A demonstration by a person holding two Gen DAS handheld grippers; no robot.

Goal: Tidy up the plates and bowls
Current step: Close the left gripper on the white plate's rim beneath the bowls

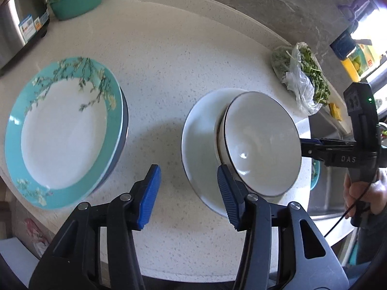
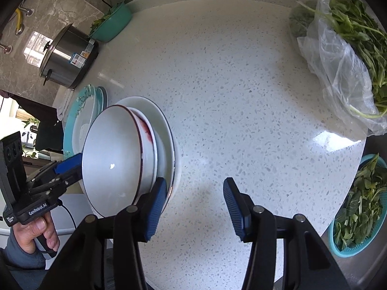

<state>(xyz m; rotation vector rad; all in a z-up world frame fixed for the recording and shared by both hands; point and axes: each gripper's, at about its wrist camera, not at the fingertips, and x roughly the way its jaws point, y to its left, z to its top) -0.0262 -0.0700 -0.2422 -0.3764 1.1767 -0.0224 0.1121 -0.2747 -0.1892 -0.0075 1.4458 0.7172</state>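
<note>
Both grippers, left gripper (image 1: 188, 193) and right gripper (image 2: 194, 207), gape apart beside stacked white bowls (image 1: 261, 142) on a white plate (image 1: 200, 142); teal plate (image 1: 63, 133) sits far left.

Bright daylight floods both fisheye views, glaring off the countertop (image 2: 336, 137) right of the fingers, casting soft shadows ahead, with edges curved and dark.

Only a couple of readable bits here: "DAS" in pale letters on the black body of the right gripper (image 1: 305, 148), and "GenRobot.AI" printed on the left gripper (image 2: 70, 166) body. The stickers on the steel cooker (image 2: 69, 59) are too blurry.
</note>
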